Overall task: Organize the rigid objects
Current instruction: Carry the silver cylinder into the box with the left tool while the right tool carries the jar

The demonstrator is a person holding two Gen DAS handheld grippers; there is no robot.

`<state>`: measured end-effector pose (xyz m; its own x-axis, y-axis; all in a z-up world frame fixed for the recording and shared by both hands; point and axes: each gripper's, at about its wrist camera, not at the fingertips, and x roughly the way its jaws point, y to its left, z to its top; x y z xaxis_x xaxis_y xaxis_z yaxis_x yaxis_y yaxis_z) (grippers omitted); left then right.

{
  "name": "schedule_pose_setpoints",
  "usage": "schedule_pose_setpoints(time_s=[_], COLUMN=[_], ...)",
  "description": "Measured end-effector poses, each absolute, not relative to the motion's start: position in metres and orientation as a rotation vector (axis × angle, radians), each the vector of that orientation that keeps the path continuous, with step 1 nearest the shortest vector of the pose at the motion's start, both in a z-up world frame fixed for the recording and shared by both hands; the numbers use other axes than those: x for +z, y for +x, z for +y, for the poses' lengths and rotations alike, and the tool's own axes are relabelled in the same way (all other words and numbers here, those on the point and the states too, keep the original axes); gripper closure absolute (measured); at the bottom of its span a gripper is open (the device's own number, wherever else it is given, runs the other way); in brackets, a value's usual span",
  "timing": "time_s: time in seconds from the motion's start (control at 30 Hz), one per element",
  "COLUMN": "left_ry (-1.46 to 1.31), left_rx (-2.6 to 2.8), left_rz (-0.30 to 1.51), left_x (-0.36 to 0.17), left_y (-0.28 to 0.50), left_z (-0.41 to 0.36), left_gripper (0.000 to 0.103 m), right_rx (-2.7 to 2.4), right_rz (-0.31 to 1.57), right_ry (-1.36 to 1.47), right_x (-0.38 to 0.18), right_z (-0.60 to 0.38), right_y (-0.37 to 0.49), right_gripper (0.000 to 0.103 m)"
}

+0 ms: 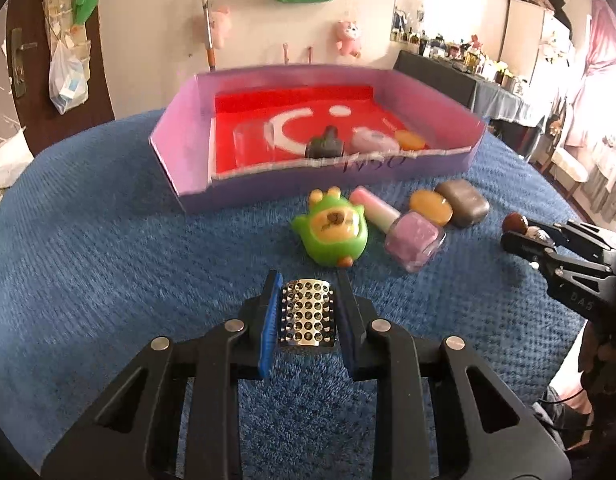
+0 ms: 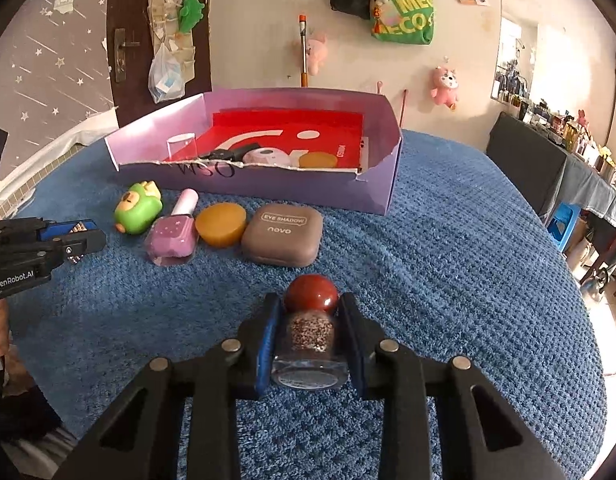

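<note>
My left gripper (image 1: pixel 308 300) is shut on a small perforated silver metal piece (image 1: pixel 308 316), held low over the blue cover. My right gripper (image 2: pixel 310 312) is shut on a little glass bottle (image 2: pixel 310 340) with a round red cap (image 2: pixel 311 293) and speckled brown contents. Ahead of both stands a shallow purple box (image 1: pixel 195 128) with a red lining, holding a dark object (image 1: pixel 324 146), a pale round case (image 1: pixel 374 142) and an orange disc (image 1: pixel 410 140). In front of the box lie a green toy (image 1: pixel 330 234), a pink nail polish bottle (image 1: pixel 414 238), an orange disc (image 1: pixel 431 206) and a brown eye shadow case (image 2: pixel 283 235).
A blue textured cover (image 2: pixel 448 260) spreads over the round table; its edge falls away at left and right. A clear cup (image 2: pixel 181 146) stands in the box's left part. A dark chair (image 2: pixel 520 160) and a cluttered side table stand at the right. Bags and plush toys hang on the back wall.
</note>
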<state>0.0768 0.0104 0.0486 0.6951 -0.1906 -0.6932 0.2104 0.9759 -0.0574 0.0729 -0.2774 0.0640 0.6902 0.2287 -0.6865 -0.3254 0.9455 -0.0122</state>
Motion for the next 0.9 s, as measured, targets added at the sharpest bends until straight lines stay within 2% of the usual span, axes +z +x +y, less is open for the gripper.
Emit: schedule_pose_setpoints(time_s=[0.27, 0.53, 0.73, 0.9], left_ry=[0.023, 0.119, 0.18, 0.211], left_rx=[-0.303, -0.366, -0.35, -0.355], left_rz=[0.707, 0.8, 0.924, 0.999], left_x=[0.103, 0.116, 0.102, 0.083], left_y=[0.116, 0.215, 0.282, 0.306], left_z=[0.004, -0.015, -0.025, -0.033], left_gripper=[0.079, 0.079, 0.079, 0.079], right_rx=[0.382, 0.479, 0.474, 0.466], right_rz=[0.69, 0.687, 0.79, 0.909], right_ry=[-0.087, -0.048, -0.102, -0.14], right_x=[0.113, 0.159, 0.149, 0.127], right_z=[-0.273, -0.25, -0.223, -0.206], right_y=[0.094, 0.188, 0.258, 0.297], right_gripper=[0.071, 0.071, 0.071, 0.071])
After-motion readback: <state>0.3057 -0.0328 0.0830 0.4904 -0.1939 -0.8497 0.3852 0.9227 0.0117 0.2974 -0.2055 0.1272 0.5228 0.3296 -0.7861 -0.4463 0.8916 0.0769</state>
